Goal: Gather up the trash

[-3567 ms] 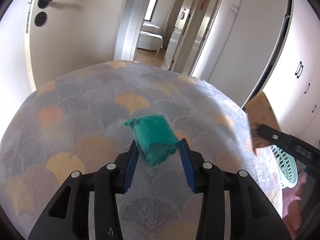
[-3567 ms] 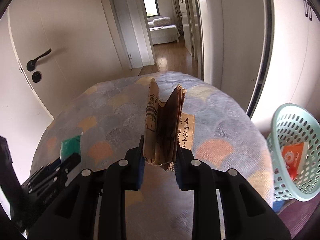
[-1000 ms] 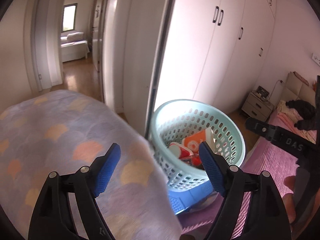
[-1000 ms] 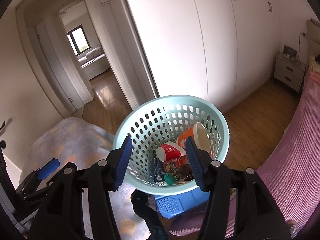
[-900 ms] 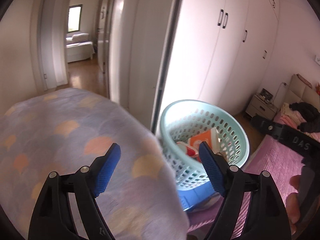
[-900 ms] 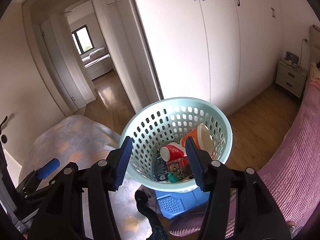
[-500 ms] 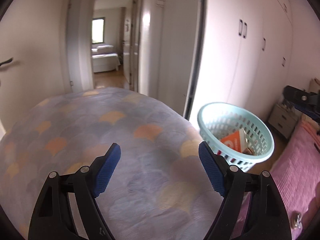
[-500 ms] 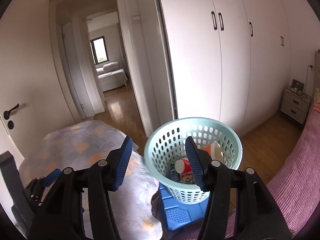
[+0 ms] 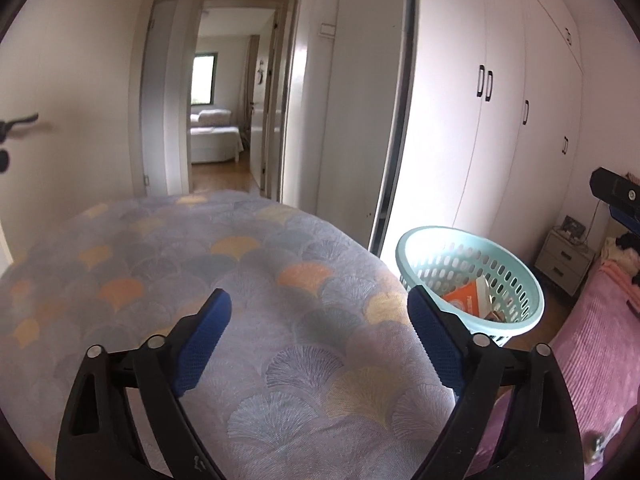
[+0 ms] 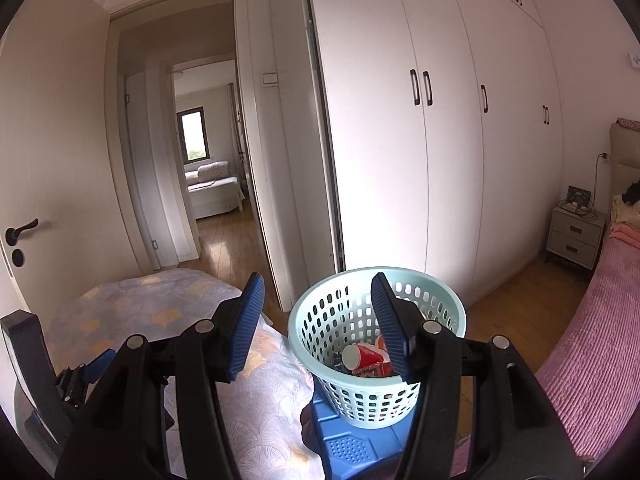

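A pale teal perforated basket stands on a blue stool beside the table. It holds trash, among it a red cup and an orange carton. The basket also shows in the left wrist view. My left gripper is open and empty above the table with the fan-patterned cloth. My right gripper is open and empty, above and in front of the basket. No trash shows on the cloth.
White wardrobe doors stand behind the basket. A pink bed lies at the right with a nightstand beyond it. A doorway opens to a hallway. A white door with a black handle is at the left.
Both grippers let the green packet and the brown paper go earlier and are now empty. Both have drawn back from the basket; the left has swung over the table.
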